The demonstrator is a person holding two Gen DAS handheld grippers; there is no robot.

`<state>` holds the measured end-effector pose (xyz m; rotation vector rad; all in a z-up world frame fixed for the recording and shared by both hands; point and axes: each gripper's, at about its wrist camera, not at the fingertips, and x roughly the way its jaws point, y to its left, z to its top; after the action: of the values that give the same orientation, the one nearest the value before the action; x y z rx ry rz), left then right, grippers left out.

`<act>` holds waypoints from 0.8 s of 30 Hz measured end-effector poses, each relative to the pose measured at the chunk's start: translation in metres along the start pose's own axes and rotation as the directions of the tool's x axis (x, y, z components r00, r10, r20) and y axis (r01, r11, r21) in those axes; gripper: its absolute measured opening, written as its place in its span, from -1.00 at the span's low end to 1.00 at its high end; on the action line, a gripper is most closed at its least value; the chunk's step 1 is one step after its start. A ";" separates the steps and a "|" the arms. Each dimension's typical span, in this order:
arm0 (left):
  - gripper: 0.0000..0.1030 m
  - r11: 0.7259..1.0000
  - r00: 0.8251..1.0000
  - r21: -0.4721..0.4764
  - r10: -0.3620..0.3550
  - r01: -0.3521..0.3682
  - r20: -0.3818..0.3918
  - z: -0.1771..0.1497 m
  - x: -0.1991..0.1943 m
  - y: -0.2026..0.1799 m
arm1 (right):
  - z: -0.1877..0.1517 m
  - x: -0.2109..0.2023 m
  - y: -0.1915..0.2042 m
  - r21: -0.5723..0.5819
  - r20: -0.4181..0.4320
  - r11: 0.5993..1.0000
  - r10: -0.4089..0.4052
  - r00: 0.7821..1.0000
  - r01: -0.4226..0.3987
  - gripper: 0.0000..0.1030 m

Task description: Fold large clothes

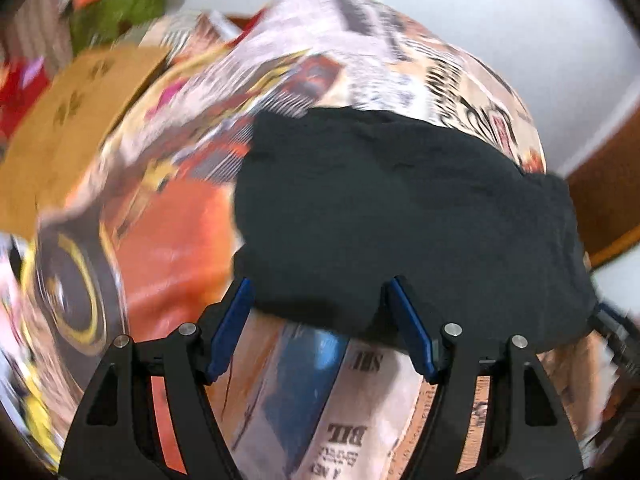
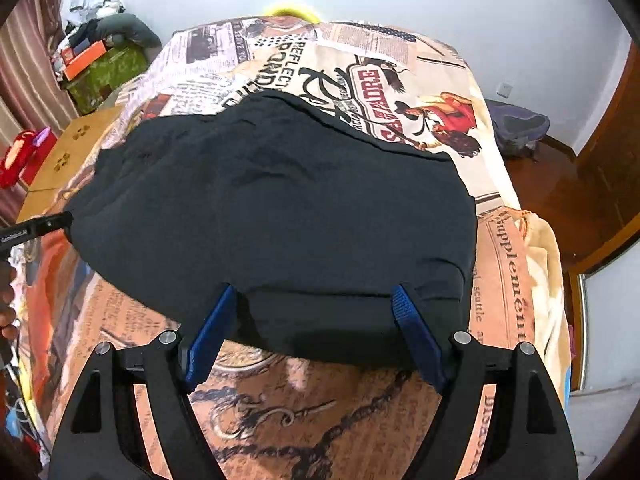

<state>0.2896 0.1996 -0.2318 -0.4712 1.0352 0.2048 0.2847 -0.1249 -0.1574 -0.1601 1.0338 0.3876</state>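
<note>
A dark folded garment (image 2: pixel 272 216) lies on a bed covered by a bedspread (image 2: pixel 500 264) printed with newspaper text and pictures, roughly in the middle of the bed and nearer its foot. The left hand-held gripper (image 1: pixel 320 316) hangs over the garment's near edge with its blue pads (image 1: pixel 232 328) spread wide; the cloth's edge lies just ahead of the pads and nothing is pinched between them. The right hand-held gripper (image 2: pixel 316 332) is likewise spread wide over the near edge, its pads (image 2: pixel 418 336) standing on either side of a folded hem without pressing on it. In the right wrist view the left tool's dark tip (image 2: pixel 44 226) shows beside the garment's left edge. A cardboard box (image 2: pixel 68 160) stands beside the bed, with a green bin (image 2: pixel 104 76) of clutter behind it.
</note>
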 end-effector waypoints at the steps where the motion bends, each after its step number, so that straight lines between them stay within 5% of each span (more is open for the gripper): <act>1: 0.35 0.998 0.999 -0.040 -0.040 0.040 -0.008 -0.003 -0.002 0.008 | 0.000 -0.005 0.001 0.002 0.016 1.000 0.006 1.000 -0.006 0.51; 6: 0.35 0.963 0.977 -0.165 -0.212 0.214 0.032 -0.022 -0.012 0.017 | 0.011 -0.021 0.011 0.014 0.088 0.999 0.045 0.995 -0.047 0.51; 10: 0.35 0.886 0.936 -0.317 -0.352 0.338 0.013 -0.033 0.011 0.022 | 0.024 -0.015 0.023 0.037 0.117 0.995 0.091 0.989 -0.095 0.51; 13: 0.35 0.872 0.936 -0.362 -0.351 0.330 0.007 -0.034 0.029 0.022 | 0.028 0.004 0.030 0.058 0.092 0.991 0.113 0.989 -0.118 0.51; 15: 0.35 0.832 0.913 -0.396 -0.407 0.389 0.043 -0.031 0.038 0.023 | 0.028 0.020 0.030 0.069 0.062 0.991 0.115 0.991 -0.119 0.51; 18: 0.41 0.801 0.902 -0.436 -0.425 0.411 0.071 -0.025 0.049 0.026 | 0.025 0.046 0.027 0.077 0.011 0.994 0.082 0.997 -0.082 0.53; 24: 0.41 0.766 0.894 -0.468 -0.425 0.440 0.145 -0.011 0.072 0.032 | 0.019 0.052 0.023 0.054 0.048 0.993 0.099 0.994 -0.102 0.71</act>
<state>0.3052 0.2190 -0.3075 -1.1582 0.8083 0.0546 0.3146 -0.0855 -0.1910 -0.0480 1.0092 0.4510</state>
